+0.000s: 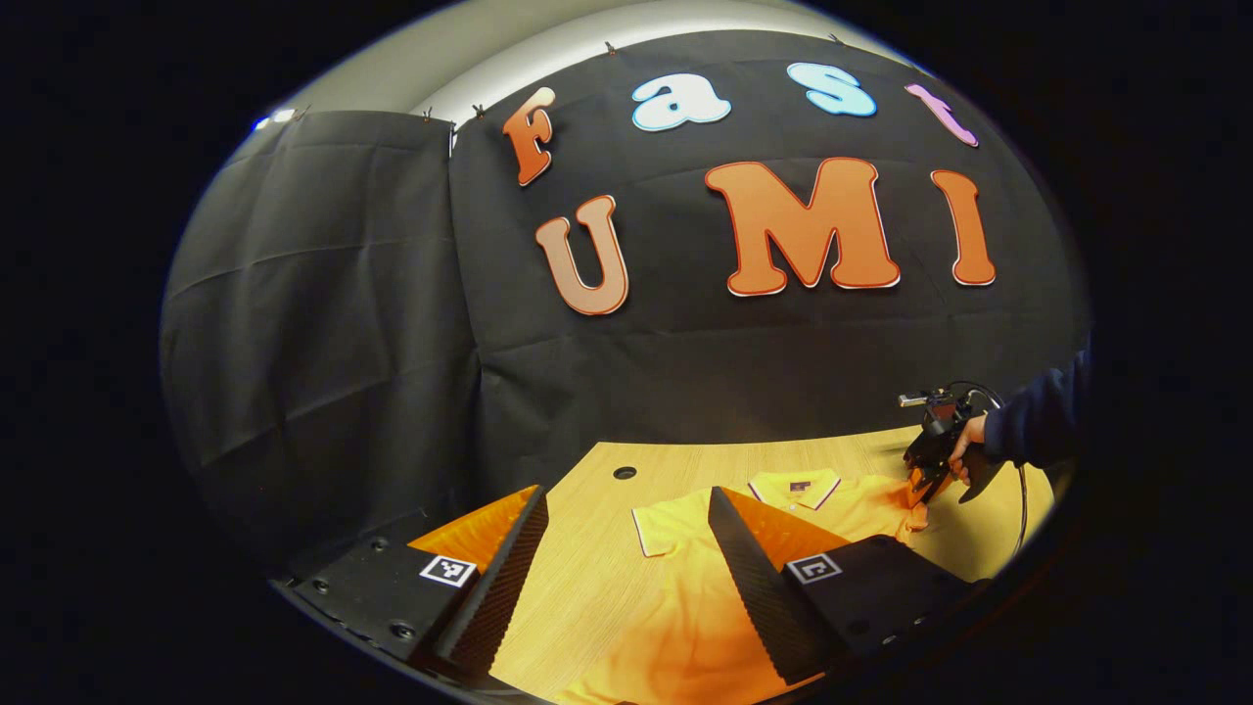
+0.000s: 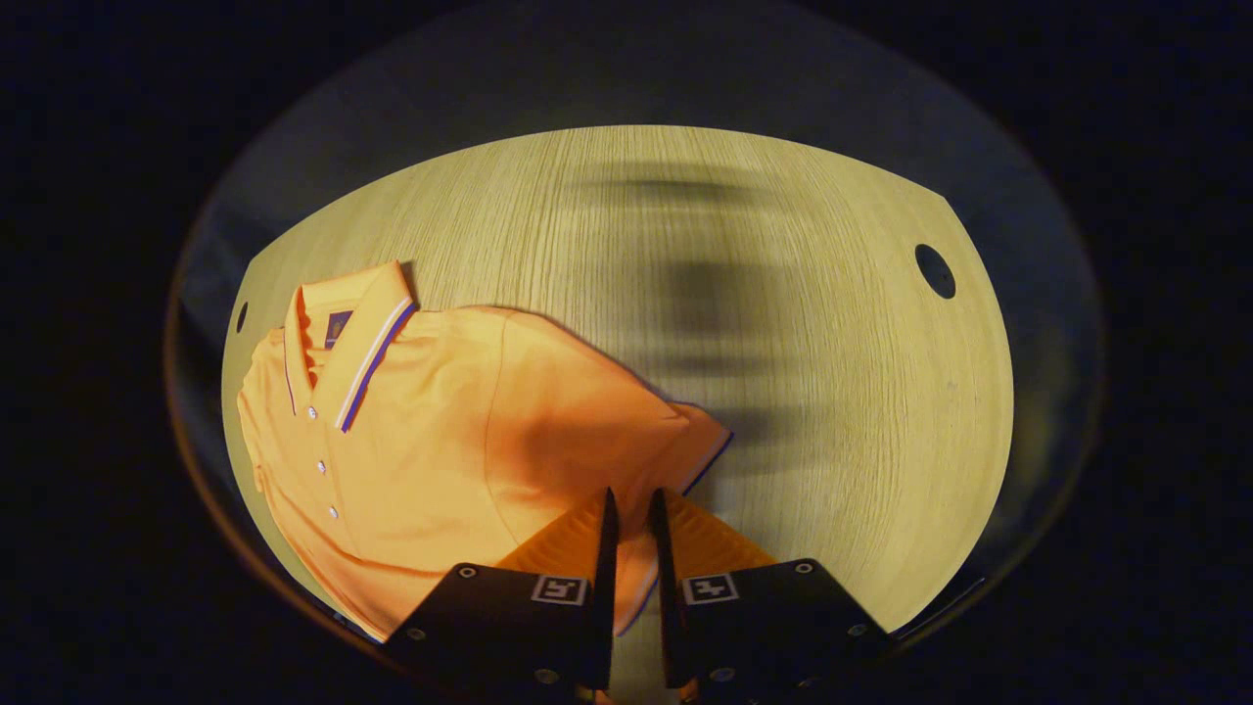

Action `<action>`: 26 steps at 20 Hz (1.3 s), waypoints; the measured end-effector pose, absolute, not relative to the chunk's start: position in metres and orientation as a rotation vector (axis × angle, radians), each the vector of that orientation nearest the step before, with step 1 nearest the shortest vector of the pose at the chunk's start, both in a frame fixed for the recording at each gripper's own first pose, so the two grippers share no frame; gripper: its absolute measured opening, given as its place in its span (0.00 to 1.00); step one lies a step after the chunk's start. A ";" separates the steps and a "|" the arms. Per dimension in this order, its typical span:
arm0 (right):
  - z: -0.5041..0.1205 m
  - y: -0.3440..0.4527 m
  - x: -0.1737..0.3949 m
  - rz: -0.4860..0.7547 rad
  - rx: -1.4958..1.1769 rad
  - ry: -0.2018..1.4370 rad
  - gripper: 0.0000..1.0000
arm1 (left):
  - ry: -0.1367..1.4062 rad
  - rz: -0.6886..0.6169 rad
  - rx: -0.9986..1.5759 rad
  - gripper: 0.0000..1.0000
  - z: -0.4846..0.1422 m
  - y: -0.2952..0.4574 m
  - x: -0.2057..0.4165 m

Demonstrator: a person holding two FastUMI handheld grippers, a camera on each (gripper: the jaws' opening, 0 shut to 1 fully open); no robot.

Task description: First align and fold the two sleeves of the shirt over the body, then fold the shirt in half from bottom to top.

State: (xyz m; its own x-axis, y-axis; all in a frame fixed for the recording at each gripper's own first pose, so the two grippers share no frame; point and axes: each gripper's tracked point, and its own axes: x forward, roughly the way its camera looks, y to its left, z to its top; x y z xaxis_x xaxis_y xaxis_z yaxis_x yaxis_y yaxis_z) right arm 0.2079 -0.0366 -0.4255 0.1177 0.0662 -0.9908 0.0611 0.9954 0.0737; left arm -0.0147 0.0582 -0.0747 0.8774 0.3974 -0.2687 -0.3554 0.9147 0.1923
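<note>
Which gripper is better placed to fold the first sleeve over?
Right. The right gripper is pinched on the sleeve hem, while the left gripper hangs open above the shirt.

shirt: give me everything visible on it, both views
The shirt is an orange short-sleeved polo in a soft knit, with a striped-trim collar, a buttoned placket and a small dark neck label. It lies face up, unfolded and mildly rumpled on the wooden table. The right tool is nearly closed at one sleeve's trimmed hem; the left tool hangs open above the body.
</note>
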 end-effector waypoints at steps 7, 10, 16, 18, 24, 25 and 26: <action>-0.383 -0.002 0.224 0.076 0.232 1.333 0.09 | 0.308 0.405 0.128 0.99 -0.079 0.070 -0.028; -0.368 0.024 0.224 0.143 0.225 1.312 0.09 | 0.316 0.414 0.132 0.99 -0.083 0.075 -0.034; -0.330 0.096 0.221 0.304 0.402 1.299 0.22 | 0.327 0.426 0.120 0.99 -0.094 0.080 -0.038; -0.326 0.098 0.219 0.328 0.393 1.284 0.42 | 0.338 0.433 0.109 0.99 -0.098 0.082 -0.037; -0.299 0.090 0.218 0.362 0.362 1.167 0.76 | 0.396 0.403 0.062 0.99 -0.124 0.097 -0.010; -0.291 0.089 0.218 0.361 0.363 1.138 0.78 | 0.414 0.390 0.044 1.00 -0.132 0.101 -0.003; -0.282 0.086 0.216 0.358 0.361 1.111 0.85 | 0.436 0.383 0.029 0.99 -0.141 0.108 0.007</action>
